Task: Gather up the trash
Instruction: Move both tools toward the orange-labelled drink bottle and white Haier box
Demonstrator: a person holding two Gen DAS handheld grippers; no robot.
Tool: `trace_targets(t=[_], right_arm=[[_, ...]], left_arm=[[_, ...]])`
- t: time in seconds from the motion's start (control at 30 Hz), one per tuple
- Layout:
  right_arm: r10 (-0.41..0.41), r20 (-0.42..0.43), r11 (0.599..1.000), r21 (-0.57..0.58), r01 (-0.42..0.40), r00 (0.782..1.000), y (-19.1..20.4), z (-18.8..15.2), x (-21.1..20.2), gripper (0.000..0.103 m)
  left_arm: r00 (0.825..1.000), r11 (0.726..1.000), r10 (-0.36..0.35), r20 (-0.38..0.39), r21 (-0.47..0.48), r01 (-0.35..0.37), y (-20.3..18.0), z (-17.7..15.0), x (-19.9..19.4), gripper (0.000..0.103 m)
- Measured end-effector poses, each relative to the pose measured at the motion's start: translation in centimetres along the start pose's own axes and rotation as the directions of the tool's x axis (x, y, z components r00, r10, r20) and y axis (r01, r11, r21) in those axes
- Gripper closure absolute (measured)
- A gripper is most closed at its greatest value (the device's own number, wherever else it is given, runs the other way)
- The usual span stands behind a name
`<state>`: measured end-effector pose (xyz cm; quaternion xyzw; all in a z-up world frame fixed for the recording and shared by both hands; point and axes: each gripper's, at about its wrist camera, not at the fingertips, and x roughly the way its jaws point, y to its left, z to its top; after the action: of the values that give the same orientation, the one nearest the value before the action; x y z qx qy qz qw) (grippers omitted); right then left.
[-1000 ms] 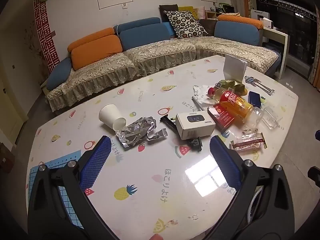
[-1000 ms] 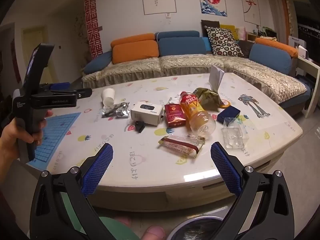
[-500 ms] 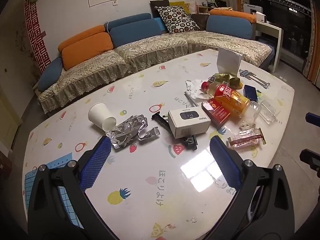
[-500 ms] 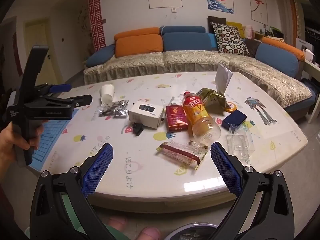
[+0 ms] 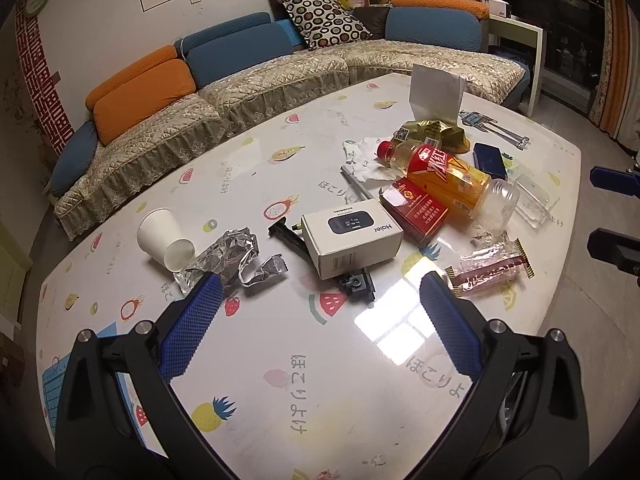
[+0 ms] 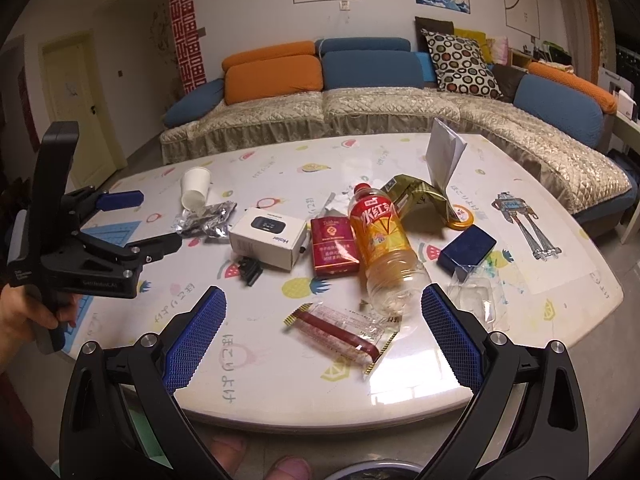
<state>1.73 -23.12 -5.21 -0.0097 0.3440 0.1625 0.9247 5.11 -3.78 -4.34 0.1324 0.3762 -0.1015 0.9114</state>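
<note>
the left gripper (image 5: 320,312) hovers over the counter (image 5: 340,380) with its jaws wide apart and empty; crumpled foil (image 5: 230,254) lies just past its left jaw. the right gripper (image 6: 323,322) also hangs with jaws apart, a snack wrapper (image 6: 340,332) between them, possibly empty, and a plastic bottle (image 6: 380,240) beyond.
</note>
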Motion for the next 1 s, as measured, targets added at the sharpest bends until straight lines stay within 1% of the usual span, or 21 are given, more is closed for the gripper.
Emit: trace_targets(t=[0.1, 0.27, 0.4, 0.57, 0.67, 0.8, 0.9, 1.0], right_arm=[[-0.011, -0.015, 1.0, -0.012, 0.01, 1.0, -0.4, 0.4, 0.9, 0.006], [0.008, -0.053, 1.0, -0.018, -0.009, 0.999, -1.4, 1.3, 2.9, 0.006], [0.02, -0.082, 0.999, -0.036, -0.023, 0.996, -1.7, 1.9, 4.5, 0.006], [0.064, -0.118, 0.996, -0.056, -0.071, 0.991, -1.8, 2.5, 6.7, 0.006], [0.057, -0.135, 0.994, -0.08, -0.068, 0.989, -1.8, 2.8, 8.0, 0.006], [0.063, -0.169, 0.994, -0.082, -0.078, 0.984, -2.2, 3.0, 10.0, 0.006], [0.055, -0.185, 0.993, -0.094, -0.074, 0.981, -2.3, 3.1, 11.5, 0.006], [0.036, -0.204, 0.993, -0.101, -0.058, 0.978, -2.9, 3.4, 13.1, 0.006]], left_arm=[[1.0, 0.999, -0.023, -0.01, 0.022, 0.023, -0.5, 0.3, 0.8, 0.006], [0.993, 0.992, -0.112, -0.038, 0.045, 0.114, -0.9, 0.8, 2.7, 0.006], [0.989, 0.987, -0.14, -0.052, 0.065, 0.144, -1.1, 1.2, 4.1, 0.006], [0.974, 0.972, -0.217, -0.063, 0.084, 0.221, -1.1, 1.7, 5.6, 0.006], [0.966, 0.961, -0.251, -0.063, 0.106, 0.256, -0.8, 2.2, 7.0, 0.006], [0.958, 0.944, -0.28, -0.067, 0.16, 0.288, -1.0, 2.4, 8.5, 0.006], [0.943, 0.925, -0.321, -0.091, 0.185, 0.333, -1.0, 2.6, 9.8, 0.006], [0.932, 0.91, -0.343, -0.12, 0.203, 0.361, -0.7, 2.8, 11.0, 0.006]])
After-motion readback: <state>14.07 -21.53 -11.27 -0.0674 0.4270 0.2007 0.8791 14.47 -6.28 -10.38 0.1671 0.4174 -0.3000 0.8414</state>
